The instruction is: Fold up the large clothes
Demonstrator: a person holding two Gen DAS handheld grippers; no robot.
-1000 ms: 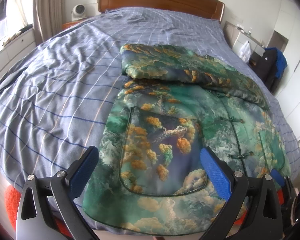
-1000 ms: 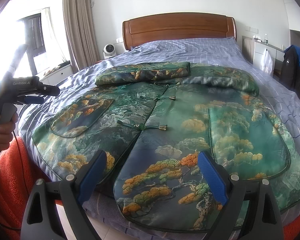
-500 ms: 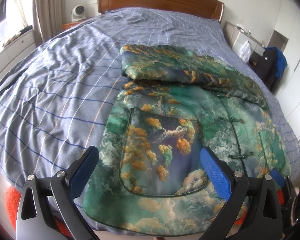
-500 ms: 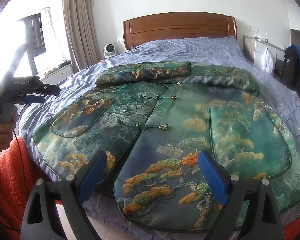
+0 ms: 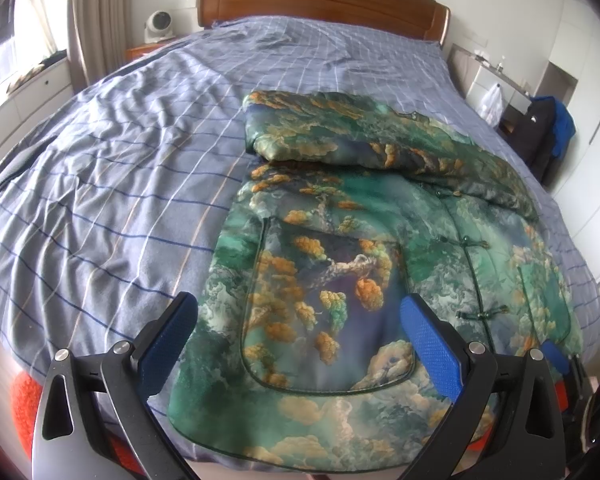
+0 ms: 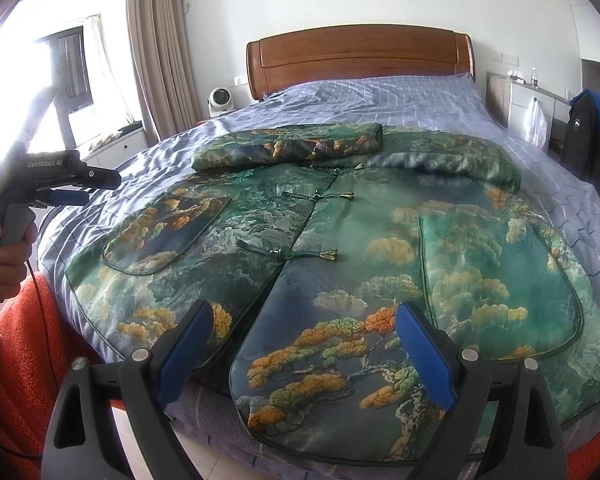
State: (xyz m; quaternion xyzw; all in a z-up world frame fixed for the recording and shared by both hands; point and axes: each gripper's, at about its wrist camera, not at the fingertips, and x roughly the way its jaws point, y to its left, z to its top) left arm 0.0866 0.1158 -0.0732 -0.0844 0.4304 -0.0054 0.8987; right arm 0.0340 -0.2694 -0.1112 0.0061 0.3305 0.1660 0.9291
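My jaws on both grippers are spread, empty, above the silky padded jacket [image 6: 339, 248]; I'd pinch its slippery, floppy hem corners.

The green brocade jacket [image 6: 339, 248] lies flat on the bed [image 6: 399, 96], sleeves folded across; the right gripper [image 6: 303, 328] hangs wide-jawed over its hem.

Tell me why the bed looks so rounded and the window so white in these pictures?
Both views: fisheye lenses bulge the bed and darken the corners. Right wrist view: daylight overexposes the window, washing out the left hand-held gripper. Left wrist view: evenly lit jacket.
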